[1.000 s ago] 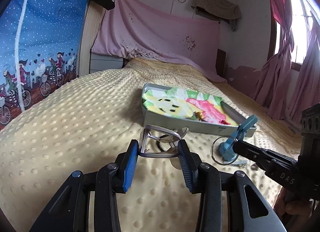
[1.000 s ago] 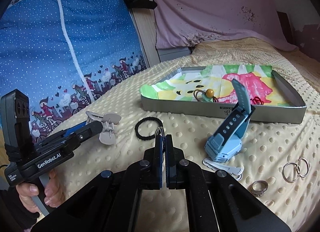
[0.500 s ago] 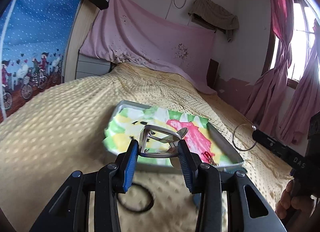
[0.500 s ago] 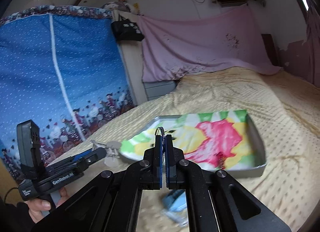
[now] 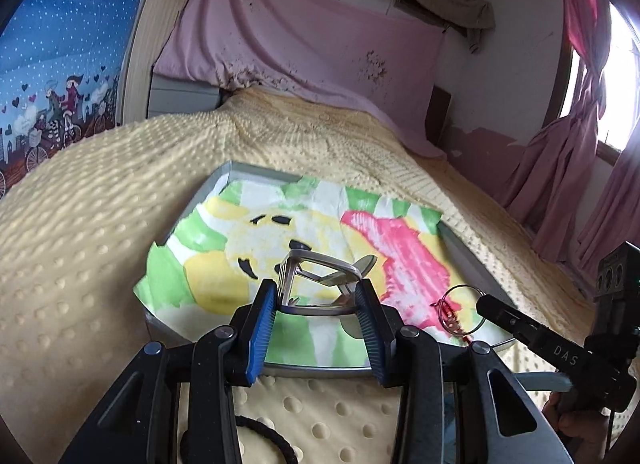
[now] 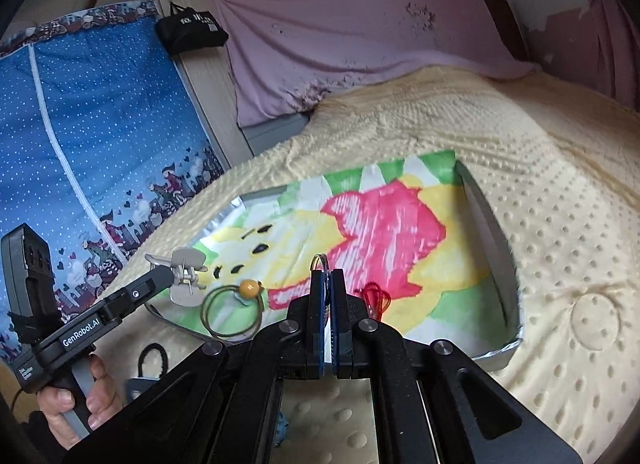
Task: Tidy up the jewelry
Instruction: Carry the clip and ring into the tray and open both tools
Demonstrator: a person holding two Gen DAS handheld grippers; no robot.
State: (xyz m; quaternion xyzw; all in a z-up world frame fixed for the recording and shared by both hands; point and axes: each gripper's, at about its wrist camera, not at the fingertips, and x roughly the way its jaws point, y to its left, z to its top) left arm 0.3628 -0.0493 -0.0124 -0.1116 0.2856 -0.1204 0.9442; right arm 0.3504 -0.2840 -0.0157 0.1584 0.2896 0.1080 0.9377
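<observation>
My left gripper (image 5: pixel 318 300) is shut on a silver metal hair clip (image 5: pixel 320 270), held sideways between the blue pads above the near part of the tray (image 5: pixel 224 178). The tray is grey and lined with a green, yellow and pink cloth (image 6: pixel 384 220). My right gripper (image 6: pixel 329 284) is shut on a thin metal ring (image 6: pixel 319 261), which also hangs over the tray's near right part. In the left wrist view the ring (image 5: pixel 460 306) hangs at the right gripper's tip. Seen from the right wrist, the left gripper (image 6: pixel 176 276) carries the clip (image 6: pixel 186 276) over the tray's left corner.
In the tray lie a hair tie with an orange bead (image 6: pixel 236 304) and a red cord piece (image 6: pixel 376 298). A black hair tie (image 5: pixel 256 440) rests on the yellow dotted blanket (image 6: pixel 560 192) in front of the tray. A blue printed curtain (image 6: pixel 80 124) hangs at the left.
Both grippers have moved forward from the blanket to above the tray, each keeping its item. The blue watch and the loose rings have dropped out of view.
</observation>
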